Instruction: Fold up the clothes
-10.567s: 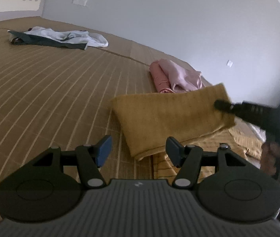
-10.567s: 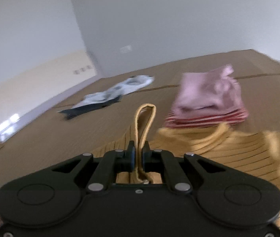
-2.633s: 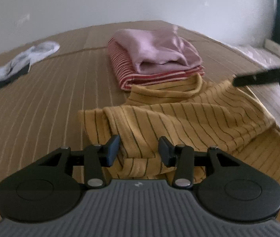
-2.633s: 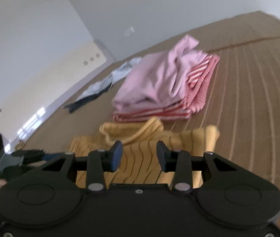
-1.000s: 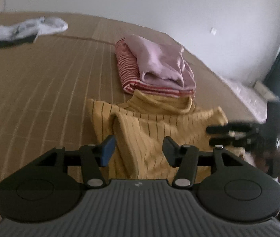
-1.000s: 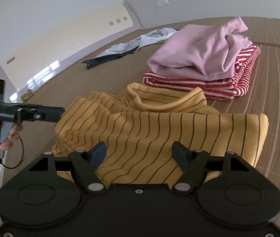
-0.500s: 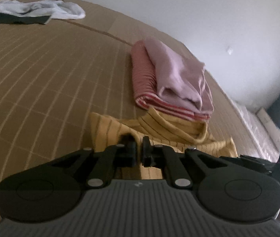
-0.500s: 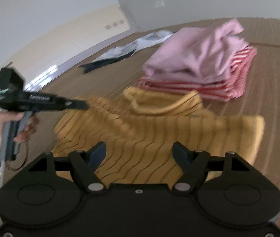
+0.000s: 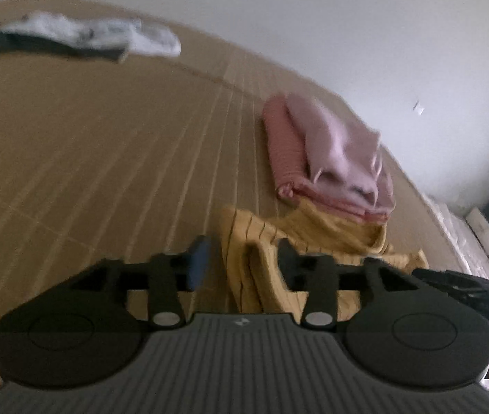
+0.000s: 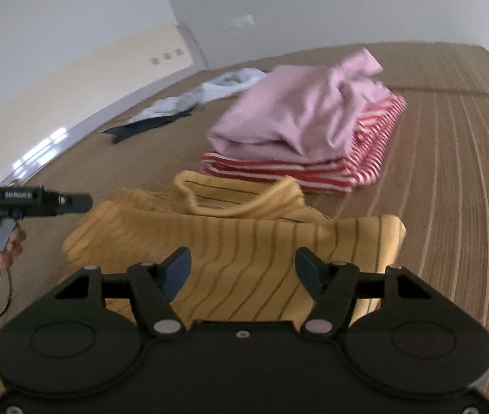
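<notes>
A yellow striped sweater (image 10: 244,241) lies partly folded on the woven mat, its collar (image 10: 237,196) toward the folded stack. In the left wrist view the yellow striped sweater (image 9: 265,252) bunches at its left edge, and my left gripper (image 9: 242,258) stands open around that fold without gripping it. My right gripper (image 10: 242,269) is open just above the sweater's near body. The left gripper (image 10: 82,203) shows from the side at the sweater's left edge, a hand (image 10: 6,248) on its handle. The right gripper's dark body (image 9: 461,286) shows at the right.
A folded pink garment (image 10: 299,114) sits on a red-and-white striped one (image 10: 365,158) just beyond the collar. White and dark clothes (image 9: 71,38) lie loose far back on the mat (image 9: 89,145). A grey wall (image 9: 313,27) bounds the mat.
My left gripper was shut on the sweater's left edge half a second ago and has opened, letting the fold go. The right gripper stays open over the sweater.
</notes>
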Demonstrator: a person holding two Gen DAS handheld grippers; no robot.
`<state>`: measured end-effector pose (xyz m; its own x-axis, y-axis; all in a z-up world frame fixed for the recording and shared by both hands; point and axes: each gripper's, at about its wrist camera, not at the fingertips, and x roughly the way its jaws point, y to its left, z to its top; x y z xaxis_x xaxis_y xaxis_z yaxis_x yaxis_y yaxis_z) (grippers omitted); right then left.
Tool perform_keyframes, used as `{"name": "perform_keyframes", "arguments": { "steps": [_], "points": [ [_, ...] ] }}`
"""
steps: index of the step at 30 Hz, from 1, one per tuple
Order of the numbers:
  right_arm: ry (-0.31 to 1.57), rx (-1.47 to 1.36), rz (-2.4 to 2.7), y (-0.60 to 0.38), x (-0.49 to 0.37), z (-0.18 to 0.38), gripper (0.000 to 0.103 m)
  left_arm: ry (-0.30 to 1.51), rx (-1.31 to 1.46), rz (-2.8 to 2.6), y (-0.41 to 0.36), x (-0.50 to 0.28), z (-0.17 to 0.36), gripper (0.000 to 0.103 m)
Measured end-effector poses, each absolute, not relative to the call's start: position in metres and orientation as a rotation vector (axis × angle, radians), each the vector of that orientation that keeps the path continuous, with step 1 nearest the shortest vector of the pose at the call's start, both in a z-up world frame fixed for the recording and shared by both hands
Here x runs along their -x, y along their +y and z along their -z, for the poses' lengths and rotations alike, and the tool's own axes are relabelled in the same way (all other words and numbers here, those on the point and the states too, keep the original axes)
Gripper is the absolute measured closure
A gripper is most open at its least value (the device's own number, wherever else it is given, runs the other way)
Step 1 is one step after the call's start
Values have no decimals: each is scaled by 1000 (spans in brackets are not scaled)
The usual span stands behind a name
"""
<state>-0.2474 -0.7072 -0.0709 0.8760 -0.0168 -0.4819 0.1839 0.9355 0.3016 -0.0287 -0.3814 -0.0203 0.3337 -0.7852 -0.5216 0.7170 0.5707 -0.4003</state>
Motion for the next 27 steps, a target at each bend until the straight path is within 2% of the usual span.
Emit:
{"name": "perform_keyframes", "arguments": {
  "steps": [5,10,12,15,21,23,27],
  "points": [
    [509,-294,-15,-692,246,68,31,733,19,1124,-376,69,12,49],
    [611,-226,18,-684,229,79,30,748,-224,1033,-400,105,37,49],
    [613,-218,24,-683,227,79,30,759,-209,1021,-394,106,42,47],
    [622,-190,56,-678,230,67,29,803,-99,1010,-361,107,34,48],
    [543,17,149,-628,267,13,20,806,-12,991,-258,140,14,38],
    [513,58,164,-602,279,0,16,814,13,976,-221,155,12,31],
    [481,101,159,-547,300,-8,16,816,-6,944,-178,189,13,24]
  ]
}}
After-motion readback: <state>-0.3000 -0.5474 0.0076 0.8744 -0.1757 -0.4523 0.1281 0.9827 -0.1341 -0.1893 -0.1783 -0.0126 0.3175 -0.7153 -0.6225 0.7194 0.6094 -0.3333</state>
